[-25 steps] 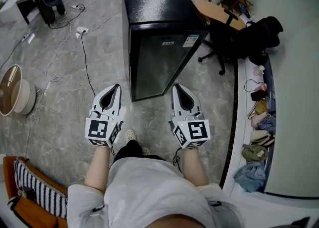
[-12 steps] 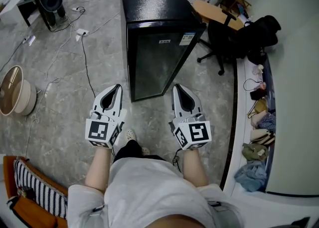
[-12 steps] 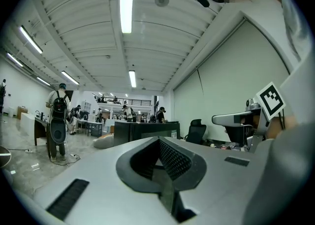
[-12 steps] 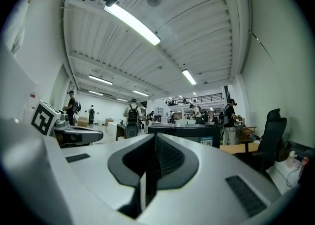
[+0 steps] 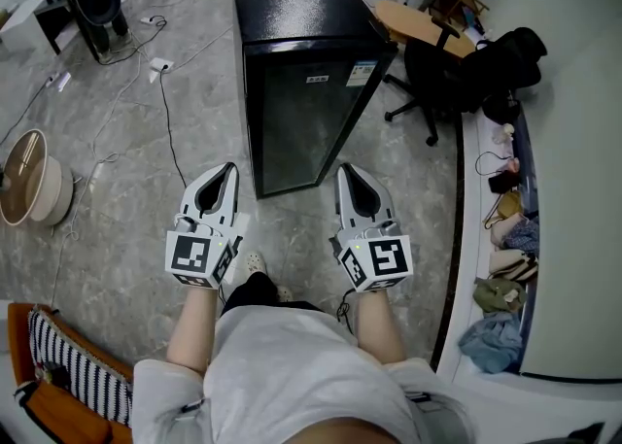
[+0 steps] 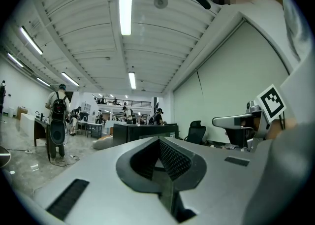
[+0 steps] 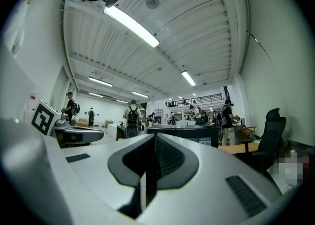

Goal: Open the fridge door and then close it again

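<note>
- The person's pale grey shirt fills the bottom of the head view, soft and creased; two bare forearms reach forward from it, side by side
- Left tool: a smooth light-grey wedge that narrows to a point, with a cube of black-and-white square markers at its rear; it points level toward the fridge; in the left gripper view its ribbed dark pads meet at the tip, so the jaws are pressed together with nothing between them
- Right tool: the same wedge shape and marker cube, held parallel to the left one; in the right gripper view its jaws are likewise closed to a thin seam, empty
- Floor: grey mottled stone, with thin white cables trailing across it
- Fridge: a low black box just ahead of both tools, apart from them, standing between their lines; its top is speckled matt black, its front a glossy dark panel with small stickers at the upper edge; the door sits shut, flush with the body
- Office chair: black, on a star base, just right of the fridge, with a round wooden tabletop beyond it
</note>
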